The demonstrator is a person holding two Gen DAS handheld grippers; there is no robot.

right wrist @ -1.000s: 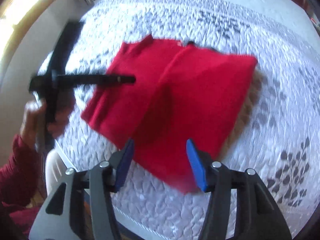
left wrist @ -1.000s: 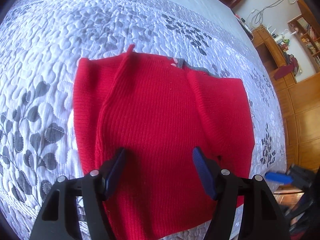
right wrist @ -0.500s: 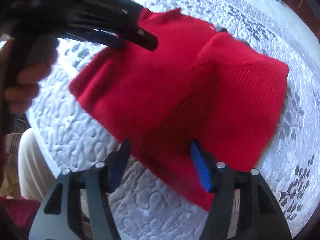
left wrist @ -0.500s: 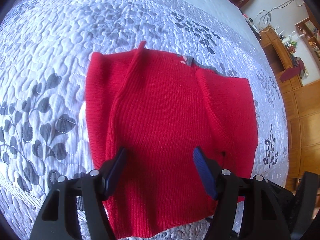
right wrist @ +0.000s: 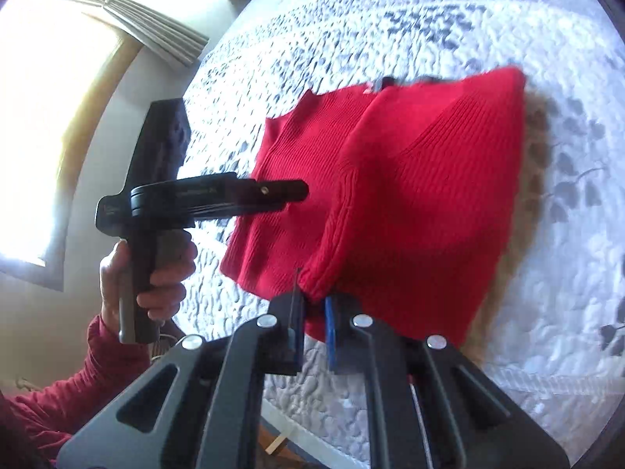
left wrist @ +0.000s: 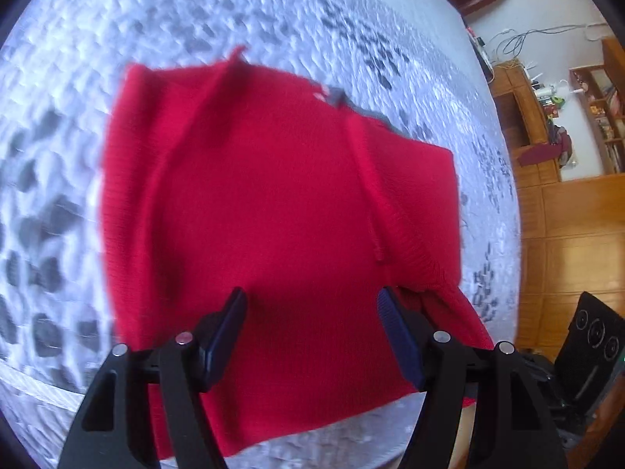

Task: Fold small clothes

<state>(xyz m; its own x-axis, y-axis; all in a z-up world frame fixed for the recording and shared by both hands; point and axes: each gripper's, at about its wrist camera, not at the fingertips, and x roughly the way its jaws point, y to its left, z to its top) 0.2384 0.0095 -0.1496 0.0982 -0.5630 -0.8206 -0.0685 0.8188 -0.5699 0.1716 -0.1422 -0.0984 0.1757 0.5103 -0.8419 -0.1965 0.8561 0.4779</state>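
Honestly, no writing reads clearly; the print on my left gripper is blurred. One red sweater lies on the quilted bedspread. My right gripper has just closed, pinching its near hem; my left gapes wide above it.

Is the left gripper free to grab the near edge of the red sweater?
Probably yes: the left gripper hangs open right over the red sweater, nothing between; the right gripper pinches another corner.
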